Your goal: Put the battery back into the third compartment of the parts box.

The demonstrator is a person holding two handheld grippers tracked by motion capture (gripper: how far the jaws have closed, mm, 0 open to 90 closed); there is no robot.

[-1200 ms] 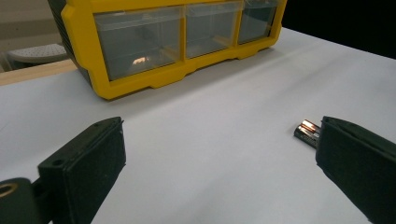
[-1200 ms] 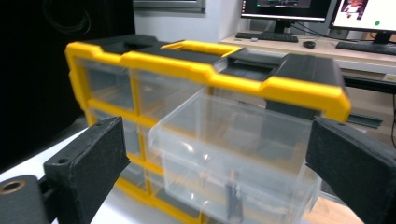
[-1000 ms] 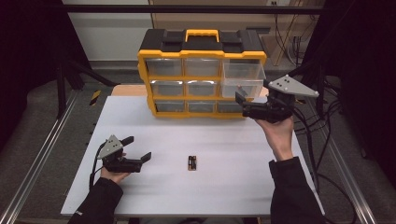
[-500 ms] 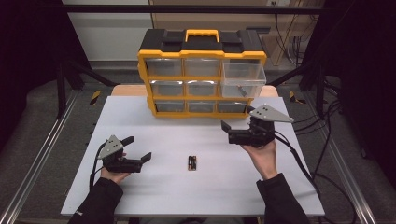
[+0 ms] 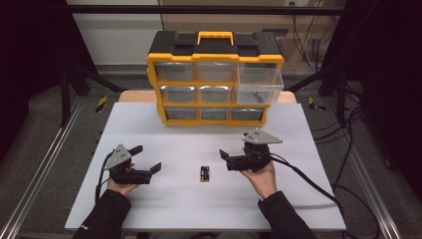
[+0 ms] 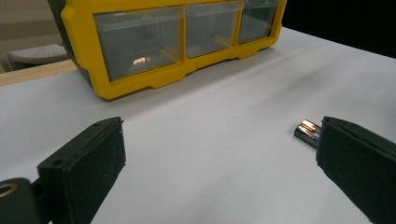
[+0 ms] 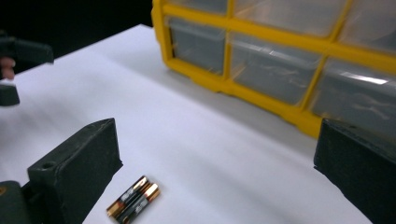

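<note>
While 2 hands come in from the near edge of the white table (image 5: pixel 318 199), each holds 1 gripper low over it: the left gripper (image 5: pixel 148 158) sits at the near left with its 2 jaws spread wide and nothing between them, and the right gripper (image 5: pixel 223 160) sits at the near right, its 2 jaws likewise parted and bare. Between the 2 grippers, lying flat on the table, are 2 batteries (image 5: pixel 204 174) side by side and touching, black with copper ends; they lie nearer the right gripper, just beside its jaw tips, and well apart from the left one. In the right gripper view the 2 batteries (image 7: pixel 134 199) lie just ahead of the lower jaw, touched by neither. Farther back, at the table's far edge, stands 1 yellow and black organizer (image 5: pixel 215 79) with 9 clear drawers in 3 rows of 3; 1 of them, the top right drawer (image 5: pixel 259 84), is pulled out toward the person.
</note>
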